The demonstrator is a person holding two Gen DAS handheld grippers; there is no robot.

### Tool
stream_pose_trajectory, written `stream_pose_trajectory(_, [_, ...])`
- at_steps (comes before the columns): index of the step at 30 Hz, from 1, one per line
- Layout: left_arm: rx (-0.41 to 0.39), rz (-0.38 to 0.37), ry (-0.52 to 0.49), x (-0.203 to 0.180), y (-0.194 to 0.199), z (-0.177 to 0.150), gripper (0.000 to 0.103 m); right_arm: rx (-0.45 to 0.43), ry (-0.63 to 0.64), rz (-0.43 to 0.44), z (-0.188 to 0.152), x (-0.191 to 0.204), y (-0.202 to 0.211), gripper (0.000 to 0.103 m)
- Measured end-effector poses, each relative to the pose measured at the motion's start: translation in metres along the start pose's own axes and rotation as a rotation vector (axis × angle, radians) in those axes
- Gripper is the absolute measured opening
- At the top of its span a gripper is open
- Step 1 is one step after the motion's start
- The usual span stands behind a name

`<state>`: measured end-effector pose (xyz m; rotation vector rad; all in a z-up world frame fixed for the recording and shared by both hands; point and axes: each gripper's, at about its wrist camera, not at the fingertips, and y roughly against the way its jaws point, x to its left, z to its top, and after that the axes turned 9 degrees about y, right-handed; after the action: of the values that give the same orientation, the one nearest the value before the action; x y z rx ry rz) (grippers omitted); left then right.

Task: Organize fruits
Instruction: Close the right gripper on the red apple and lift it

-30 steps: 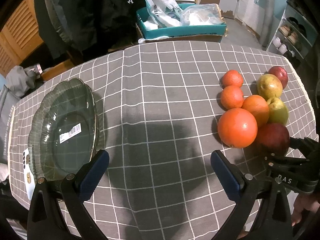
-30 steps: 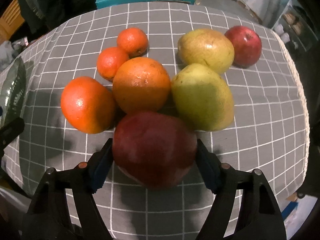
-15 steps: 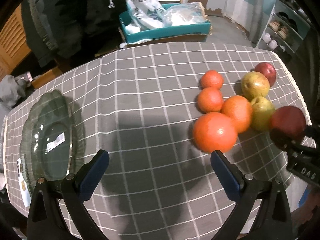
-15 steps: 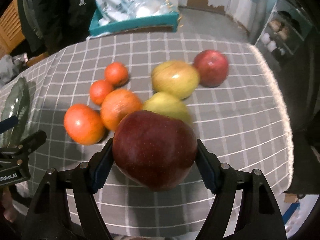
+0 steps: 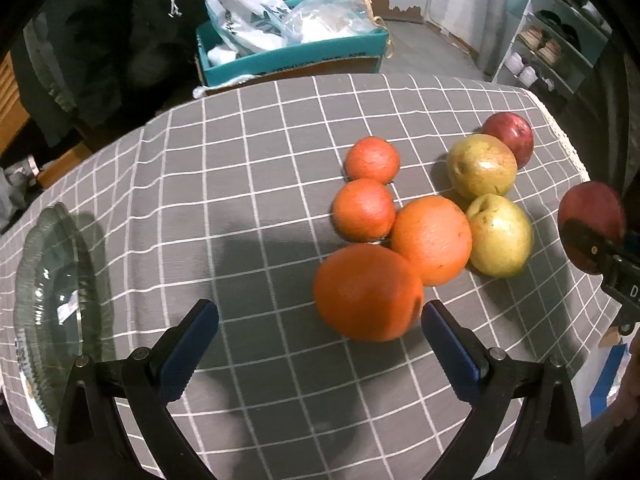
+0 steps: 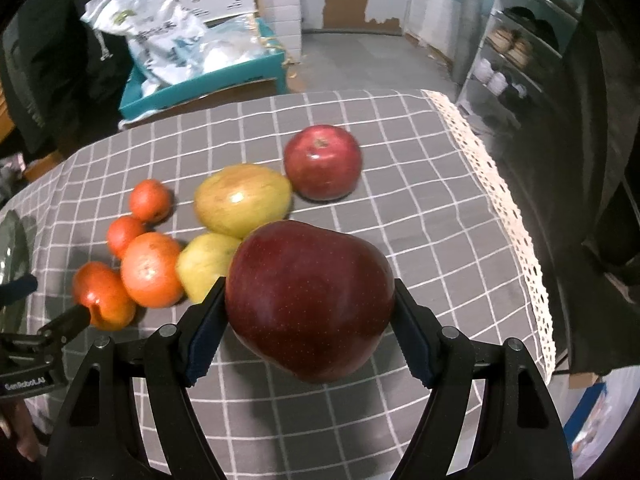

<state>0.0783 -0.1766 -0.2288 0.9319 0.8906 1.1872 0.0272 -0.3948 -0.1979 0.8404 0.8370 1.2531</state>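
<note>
My right gripper (image 6: 310,336) is shut on a dark red apple (image 6: 310,298) and holds it above the table's right part; the apple also shows in the left wrist view (image 5: 591,216). My left gripper (image 5: 320,334) is open, just short of a big orange (image 5: 366,292), which lies partly between its fingers. On the cloth lie another large orange (image 5: 432,234), two small oranges (image 5: 364,208), two yellow-green apples (image 5: 482,166) and a second red apple (image 6: 323,162). A glass bowl (image 5: 44,292) stands at the far left.
The grey checked tablecloth (image 5: 248,184) has a lace edge on the right (image 6: 512,216). A teal box with plastic bags (image 5: 288,46) stands behind the table. Shelves with shoes (image 6: 516,60) are at the far right.
My right gripper has lifted the dark red apple off the cloth and drawn it back. My left gripper has moved right, from near the bowl to the big orange.
</note>
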Motion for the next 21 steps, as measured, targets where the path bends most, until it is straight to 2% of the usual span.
stream_pose_trajectory(8, [0.022, -0.02, 0.005, -0.009, -0.017, 0.003, 0.1, 0.011, -0.021, -0.008, 0.0, -0.012, -0.015, 0.076])
stream_pose_trajectory(15, [0.067, -0.06, -0.008, -0.016, -0.032, 0.001, 0.082, 0.033, -0.003, -0.007, -0.003, -0.015, -0.032, 0.076])
stream_pose_trajectory(18, [0.077, -0.091, -0.002, -0.017, -0.036, 0.001, 0.07, 0.044, -0.011, 0.001, -0.004, -0.017, -0.036, 0.076])
stream_pose_trajectory(21, [0.071, -0.096, -0.001, -0.019, -0.036, 0.0, 0.069, 0.042, -0.006, 0.004, -0.004, -0.016, -0.035, 0.076])
